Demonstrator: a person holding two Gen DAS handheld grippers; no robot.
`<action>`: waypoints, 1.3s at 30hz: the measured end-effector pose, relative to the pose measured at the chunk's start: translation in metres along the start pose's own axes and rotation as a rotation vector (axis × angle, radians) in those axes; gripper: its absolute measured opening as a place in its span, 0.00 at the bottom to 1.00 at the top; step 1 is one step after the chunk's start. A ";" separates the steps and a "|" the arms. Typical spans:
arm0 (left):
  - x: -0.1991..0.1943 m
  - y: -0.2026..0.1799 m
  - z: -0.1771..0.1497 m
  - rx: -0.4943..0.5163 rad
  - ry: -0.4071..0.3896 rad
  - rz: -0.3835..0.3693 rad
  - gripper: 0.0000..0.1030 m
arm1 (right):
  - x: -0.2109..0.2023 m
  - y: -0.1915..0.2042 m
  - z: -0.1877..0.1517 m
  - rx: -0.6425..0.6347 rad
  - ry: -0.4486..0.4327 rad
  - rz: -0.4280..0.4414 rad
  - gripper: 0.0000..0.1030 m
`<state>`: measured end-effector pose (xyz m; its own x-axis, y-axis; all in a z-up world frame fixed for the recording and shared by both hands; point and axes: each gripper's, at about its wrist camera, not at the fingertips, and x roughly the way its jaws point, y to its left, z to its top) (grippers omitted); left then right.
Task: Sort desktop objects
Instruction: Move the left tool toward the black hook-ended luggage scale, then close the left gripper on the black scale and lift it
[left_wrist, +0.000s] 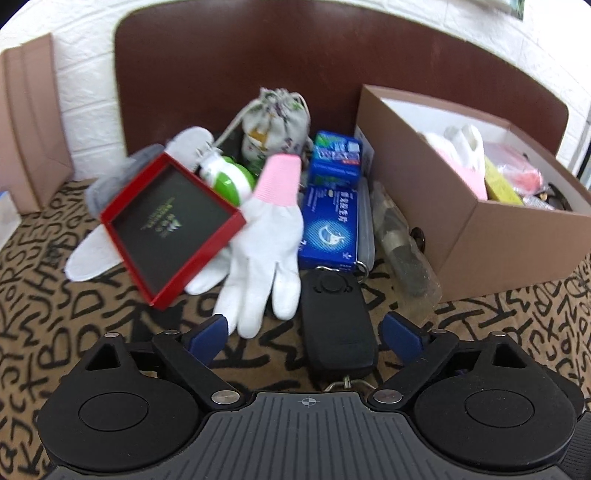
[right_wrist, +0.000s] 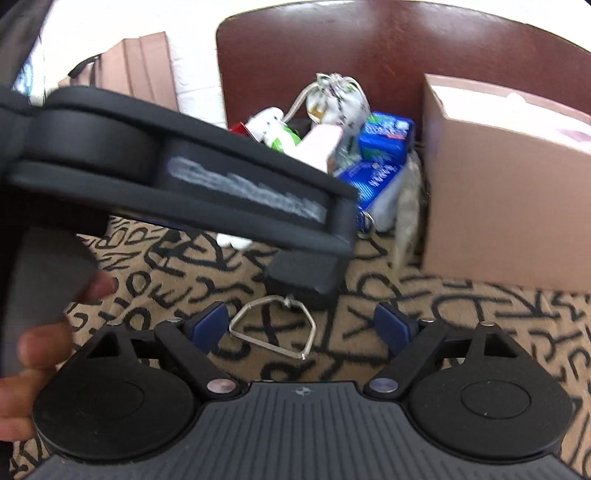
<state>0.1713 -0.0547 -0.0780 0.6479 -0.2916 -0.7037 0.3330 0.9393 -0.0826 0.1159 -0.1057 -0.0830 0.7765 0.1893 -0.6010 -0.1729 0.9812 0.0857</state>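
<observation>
- Worktop cover (left_wrist: 55, 325): tan cloth printed with black letters, spread beneath and ahead of both grippers.
- Brown chair back (left_wrist: 280, 55): dark, rounded corners, upright at the far edge, straight ahead of the left gripper.
- White brick-pattern wall (left_wrist: 85, 103): behind the chair back, ahead to the left.
- Pinkish-tan file holder (left_wrist: 33, 122): standing against the wall, far ahead-left; also ahead-left of the right gripper (right_wrist: 144, 66).

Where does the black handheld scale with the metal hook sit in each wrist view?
Left wrist: the black scale lies low centre, between the open fingers of the left gripper.
Right wrist: only its lower end shows at centre, under the other gripper's body, wire hook below.
Shared landmark: the brown cardboard box, right of the scale.
</observation>
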 end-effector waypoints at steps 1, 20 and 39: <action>0.004 0.000 0.002 0.003 0.010 -0.002 0.92 | 0.002 -0.001 0.002 -0.003 0.003 0.003 0.81; 0.005 -0.002 0.001 -0.019 0.124 -0.116 0.57 | 0.001 -0.006 0.002 -0.044 0.036 0.028 0.56; -0.081 -0.037 -0.070 -0.037 0.231 -0.235 0.79 | -0.106 0.001 -0.070 -0.117 0.098 0.075 0.55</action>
<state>0.0587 -0.0536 -0.0672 0.3828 -0.4562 -0.8033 0.4268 0.8585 -0.2842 -0.0091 -0.1280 -0.0742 0.6969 0.2518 -0.6715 -0.3022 0.9523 0.0435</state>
